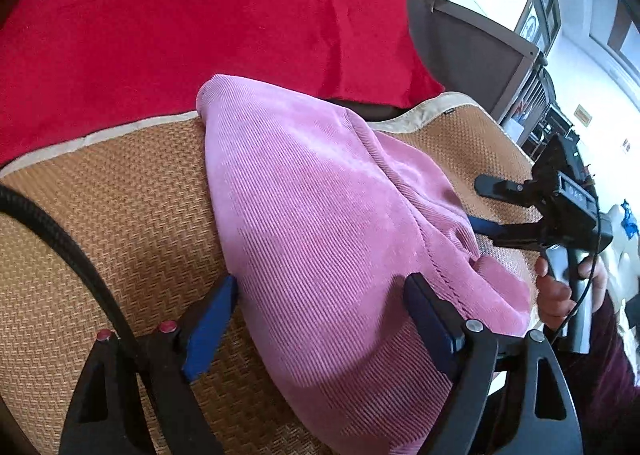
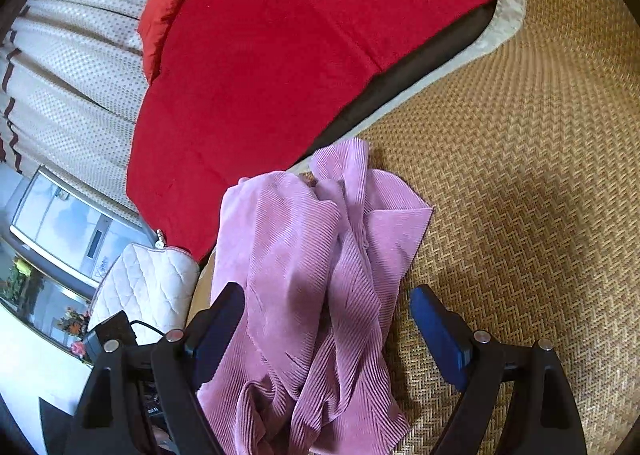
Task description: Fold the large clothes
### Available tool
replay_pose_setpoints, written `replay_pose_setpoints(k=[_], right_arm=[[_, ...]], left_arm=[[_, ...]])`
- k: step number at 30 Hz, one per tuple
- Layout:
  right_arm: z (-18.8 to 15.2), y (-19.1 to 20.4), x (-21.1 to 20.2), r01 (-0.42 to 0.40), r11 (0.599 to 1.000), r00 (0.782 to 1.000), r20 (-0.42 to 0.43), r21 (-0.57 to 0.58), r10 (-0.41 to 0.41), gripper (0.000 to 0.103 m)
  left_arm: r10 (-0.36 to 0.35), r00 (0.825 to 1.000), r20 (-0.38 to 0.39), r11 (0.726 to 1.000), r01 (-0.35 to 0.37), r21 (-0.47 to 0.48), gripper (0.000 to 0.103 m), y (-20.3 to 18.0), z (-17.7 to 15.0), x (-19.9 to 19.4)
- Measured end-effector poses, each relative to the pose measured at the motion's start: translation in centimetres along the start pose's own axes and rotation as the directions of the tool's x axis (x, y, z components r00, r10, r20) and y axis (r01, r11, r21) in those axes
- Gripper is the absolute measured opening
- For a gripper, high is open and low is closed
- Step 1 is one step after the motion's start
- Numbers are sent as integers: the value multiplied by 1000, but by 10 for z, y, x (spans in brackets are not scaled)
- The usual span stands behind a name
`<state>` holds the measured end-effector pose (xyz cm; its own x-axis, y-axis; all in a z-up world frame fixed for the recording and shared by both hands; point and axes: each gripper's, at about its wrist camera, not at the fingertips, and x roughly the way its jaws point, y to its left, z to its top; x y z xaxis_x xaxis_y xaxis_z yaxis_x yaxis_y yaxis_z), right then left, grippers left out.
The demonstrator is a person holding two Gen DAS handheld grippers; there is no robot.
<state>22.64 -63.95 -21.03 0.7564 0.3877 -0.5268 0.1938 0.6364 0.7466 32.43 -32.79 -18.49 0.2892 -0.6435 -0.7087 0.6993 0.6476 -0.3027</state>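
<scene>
A pink ribbed garment (image 1: 320, 239) lies bunched on a woven straw mat (image 1: 120, 223). My left gripper (image 1: 320, 303) is open, its blue pads on either side of the garment's near part, just above it. In the left wrist view my right gripper (image 1: 486, 207) shows at the right, held by a hand, open at the garment's far edge. In the right wrist view the garment (image 2: 316, 275) lies crumpled with folds, and my right gripper (image 2: 328, 315) is open with the fabric between its fingers.
A red blanket (image 2: 300, 47) covers the bed beyond the mat (image 2: 520, 175). A white quilted cushion (image 2: 148, 283) and a dotted curtain (image 2: 80, 55) are at the left. A grey bed board (image 1: 472, 55) and shelves stand at the right of the left wrist view.
</scene>
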Motion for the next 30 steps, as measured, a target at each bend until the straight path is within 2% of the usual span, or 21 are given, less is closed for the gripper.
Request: replay_pose_setpoints(k=[9,14,19,24,27,29,30], right_arm=[[6,-9,23,-66,997,993,-92,40,69,88],[5,-13,43,-91,994,982,-160,64,101,88],[5,0,59,-101,995,979,-179,18,103,89],[1,15,71,-91,995,981,-177,-50,81,89],[-7,31,77,-47,991,984,-177,-127,24,83],[-6,34,76,-58,990,986,-162,-130,36,79],[-6,37,74,-60,989,987,-155,-136,39,73]], left_arm=[[-85,996,-22,996,84,-41,89,17,3,-5],[-126,991,-48,990,122,-67,91,22,5,3],[-171,983,-64,979,162,-126,93,31,7,13],[-229,972,-55,950,211,-230,93,45,8,23],[-216,976,-24,952,205,-228,91,43,9,23],[-205,979,-4,959,200,-200,89,37,11,21],[-206,978,8,962,204,-180,78,34,12,20]])
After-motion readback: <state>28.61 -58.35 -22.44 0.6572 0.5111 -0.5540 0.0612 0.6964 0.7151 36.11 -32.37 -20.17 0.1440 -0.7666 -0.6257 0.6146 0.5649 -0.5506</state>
